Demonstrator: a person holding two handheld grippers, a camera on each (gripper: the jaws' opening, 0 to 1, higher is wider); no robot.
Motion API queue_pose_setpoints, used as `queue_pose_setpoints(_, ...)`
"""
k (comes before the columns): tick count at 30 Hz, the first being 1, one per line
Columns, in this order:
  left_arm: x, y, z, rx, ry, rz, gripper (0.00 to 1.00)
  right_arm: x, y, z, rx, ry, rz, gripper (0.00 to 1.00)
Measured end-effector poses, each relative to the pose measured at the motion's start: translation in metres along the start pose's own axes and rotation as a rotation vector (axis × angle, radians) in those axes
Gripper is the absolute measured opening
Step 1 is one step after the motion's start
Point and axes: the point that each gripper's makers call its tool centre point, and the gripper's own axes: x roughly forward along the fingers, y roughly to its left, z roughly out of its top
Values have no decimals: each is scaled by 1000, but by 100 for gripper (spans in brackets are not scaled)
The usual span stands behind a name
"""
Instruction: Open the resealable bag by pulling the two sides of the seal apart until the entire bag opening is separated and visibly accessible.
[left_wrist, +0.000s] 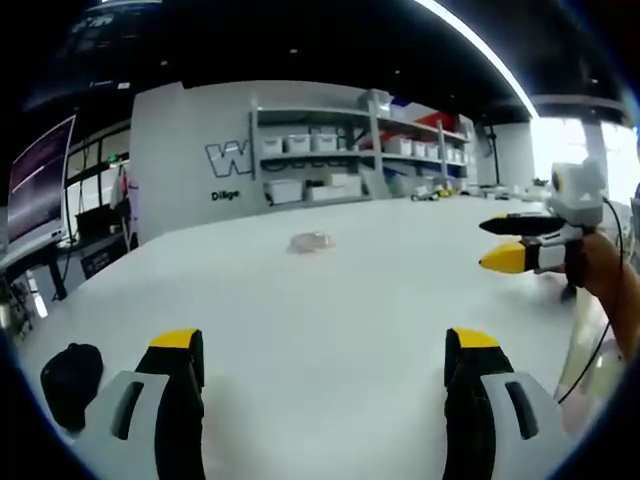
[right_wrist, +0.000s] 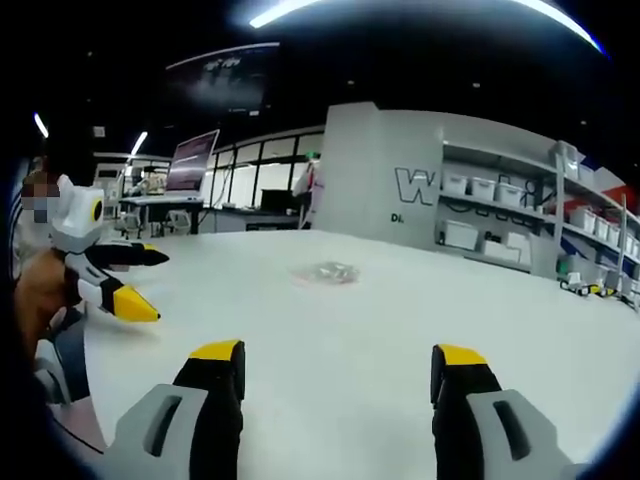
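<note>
both grippers open, empty, held above the white surface (left_wrist: 330, 320): left gripper (left_wrist: 325, 345), right gripper (right_wrist: 335, 355). clear resealable bag (left_wrist: 311, 243) lies flat mid-surface, well apart from both, untouched.

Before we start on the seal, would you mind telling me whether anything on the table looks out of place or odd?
Nothing stands out. The resealable bag lies flat and alone on the white table, too small to tell whether its seal is shut. The left tool and right tool are both open, short of it.
</note>
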Motion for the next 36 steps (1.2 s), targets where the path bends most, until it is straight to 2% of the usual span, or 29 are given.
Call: queue_pose_setpoints(36, 1, 1, 1, -1, 7, 0, 100, 9, 0, 5, -23, 7, 17, 73)
